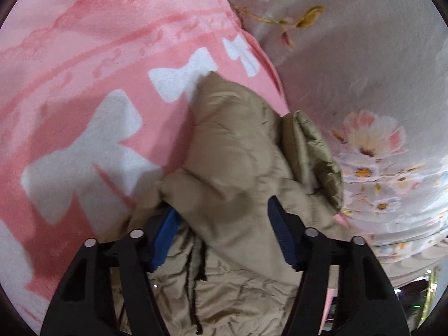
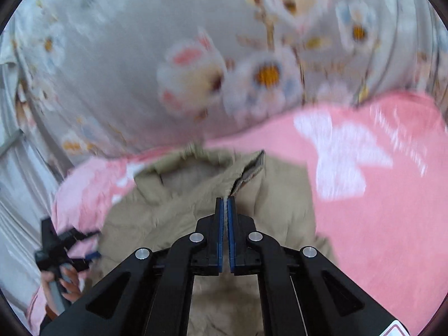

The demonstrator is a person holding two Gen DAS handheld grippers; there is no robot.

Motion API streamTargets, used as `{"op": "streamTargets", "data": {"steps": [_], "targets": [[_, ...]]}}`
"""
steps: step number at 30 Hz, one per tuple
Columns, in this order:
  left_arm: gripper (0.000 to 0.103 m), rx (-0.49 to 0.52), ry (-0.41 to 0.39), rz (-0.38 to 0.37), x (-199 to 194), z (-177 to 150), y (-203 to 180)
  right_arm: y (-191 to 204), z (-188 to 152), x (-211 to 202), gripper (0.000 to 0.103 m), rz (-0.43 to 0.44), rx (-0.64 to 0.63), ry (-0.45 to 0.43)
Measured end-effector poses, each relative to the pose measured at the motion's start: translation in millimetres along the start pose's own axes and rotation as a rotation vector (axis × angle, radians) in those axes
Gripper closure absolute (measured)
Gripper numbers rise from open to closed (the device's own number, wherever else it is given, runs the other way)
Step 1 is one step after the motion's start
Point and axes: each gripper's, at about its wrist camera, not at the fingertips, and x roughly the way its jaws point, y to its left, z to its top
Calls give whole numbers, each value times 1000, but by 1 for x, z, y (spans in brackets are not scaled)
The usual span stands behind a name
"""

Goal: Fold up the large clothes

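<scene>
- The left hand-held gripper [image 1: 224,224] is seen half spread, a bunched fold of the tan padded jacket [image 1: 232,151] lodged between its blue pads [image 1: 280,232].
- The right hand-held gripper [image 2: 225,204] is pressed together — whether the jacket's fleecy edge is pinched cannot be told.
- The jacket is laid on a pink blanket [image 1: 84,64]; beyond it, floral bedding [image 2: 140,42] — blurred.

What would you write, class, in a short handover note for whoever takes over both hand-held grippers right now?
Left hand-held gripper: jaws around a bunched part of the tan padded jacket; firm grip unclear.
Right hand-held gripper: shut on the jacket's fleece-lined front edge.
The jacket lies on the pink fleece blanket with white bows, over the grey floral bedcover.
Done: both ends taken up.
Left: all folds.
</scene>
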Motion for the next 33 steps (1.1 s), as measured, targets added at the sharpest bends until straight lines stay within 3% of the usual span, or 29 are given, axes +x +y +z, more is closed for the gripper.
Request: {"op": "streamTargets", "data": {"steps": [2,7,12,24,26,29,33], "targets": [[51,29,-9,47,3,-4,-2,-5,-8,12,100,-30,-20,43],[70,192,-79,234,10,-19,-15,-34,-69,74,100,-144,-8,236],[72,348,-121,367,16,-33,-30,-52,-105,94,100,-137,45,294],[71,455,-183,450,25,-46,-35,-51,-124,101,98,-161,33,298],[67,460,-197,459,15,-49,-37,-51,-121,90,90,-181,40,301],[67,509,-237,490,-16,-54,-50,-53,-109,53,86,-233,68,239],[67,613,-331,462,-47,-58,-100,-21,-81,38,85,-133,54,175]]}}
